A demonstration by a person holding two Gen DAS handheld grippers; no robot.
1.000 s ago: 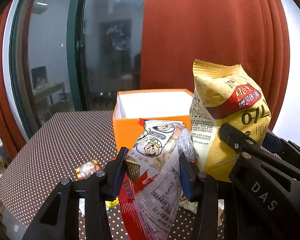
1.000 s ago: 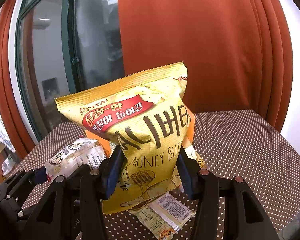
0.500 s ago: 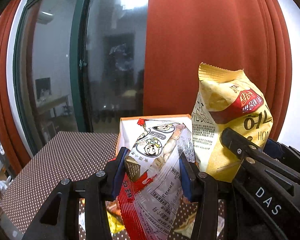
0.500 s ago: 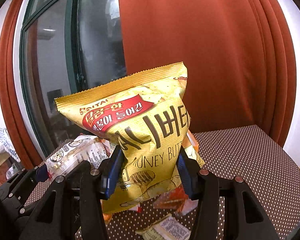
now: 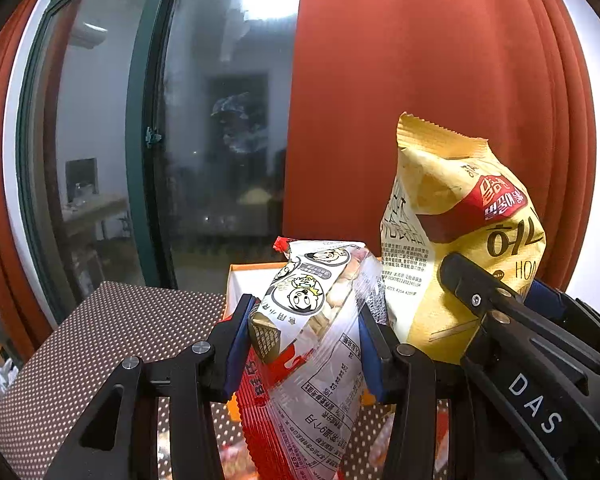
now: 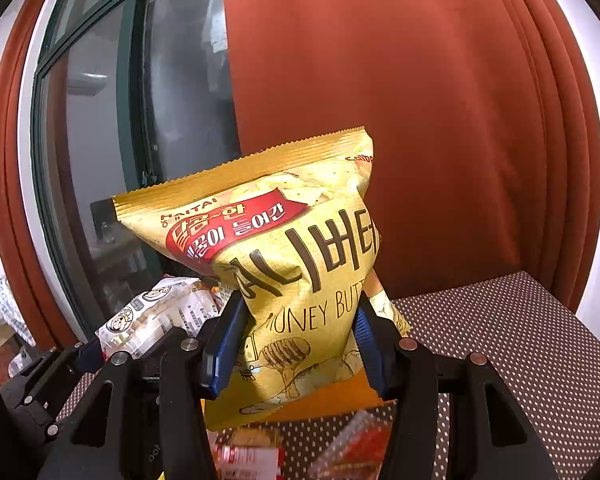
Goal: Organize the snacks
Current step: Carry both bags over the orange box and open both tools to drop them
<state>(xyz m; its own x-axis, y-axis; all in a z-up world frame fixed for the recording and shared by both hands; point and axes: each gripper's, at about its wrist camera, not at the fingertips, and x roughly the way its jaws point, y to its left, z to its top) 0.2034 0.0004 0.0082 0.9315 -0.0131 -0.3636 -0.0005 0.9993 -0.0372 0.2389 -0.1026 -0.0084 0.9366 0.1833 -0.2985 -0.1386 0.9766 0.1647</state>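
The left hand-held gripper (image 5: 304,344) is clamped on a clear snack pack (image 5: 320,320) with cartoon faces. The right hand-held gripper (image 6: 296,344) is clamped on a yellow chip bag (image 6: 284,264). Both packs are in the air, above the dotted table (image 5: 100,344) and in front of the orange box (image 5: 236,280). I judge the task as only partly done: the 2 packs are not yet in the box, and some small packets (image 6: 252,452) lie on the table below. What the box holds I cannot tell. On the bag I read "HAITAI" and "HONEY BUTT", with Korean letters. On the right hand-held gripper, seen from the left camera, stands "DAS".
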